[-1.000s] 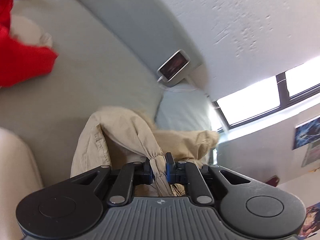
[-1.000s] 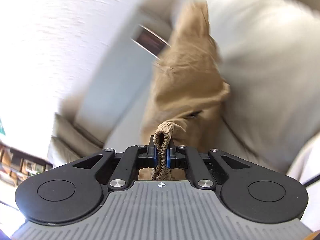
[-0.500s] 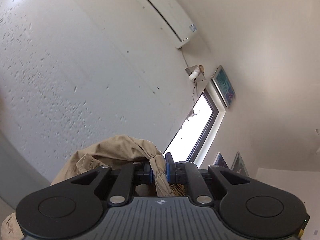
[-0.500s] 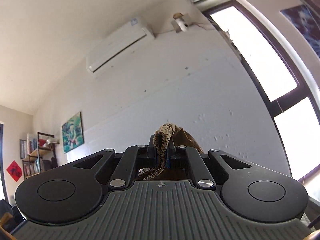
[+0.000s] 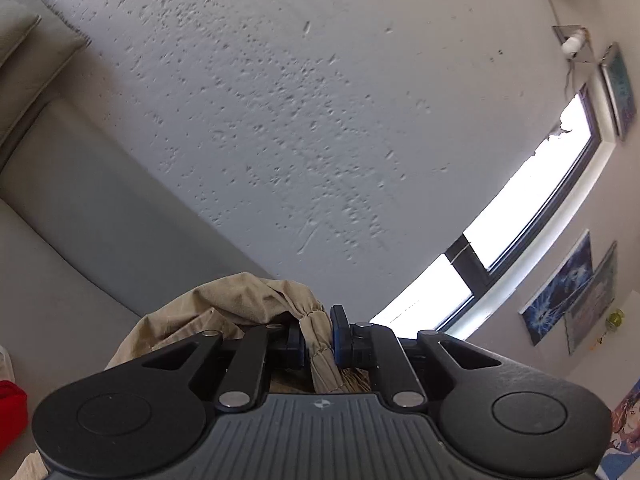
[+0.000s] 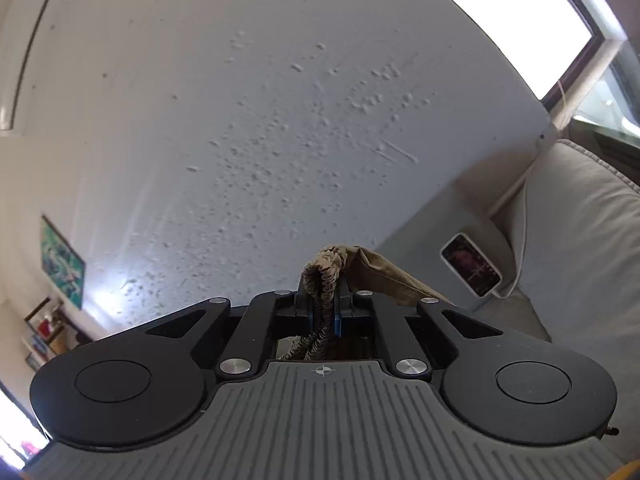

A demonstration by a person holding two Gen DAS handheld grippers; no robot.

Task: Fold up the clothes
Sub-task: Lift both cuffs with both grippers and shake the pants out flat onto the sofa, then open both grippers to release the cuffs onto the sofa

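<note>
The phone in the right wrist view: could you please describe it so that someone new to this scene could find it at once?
Start at the pale sofa cushion on the right side of the right wrist view. In the corner at its foot, below the pitted wall, the phone leans with its dark, lit screen facing out. Its white case and the white cable running up from it set it apart from the tan garment nearby.
</note>
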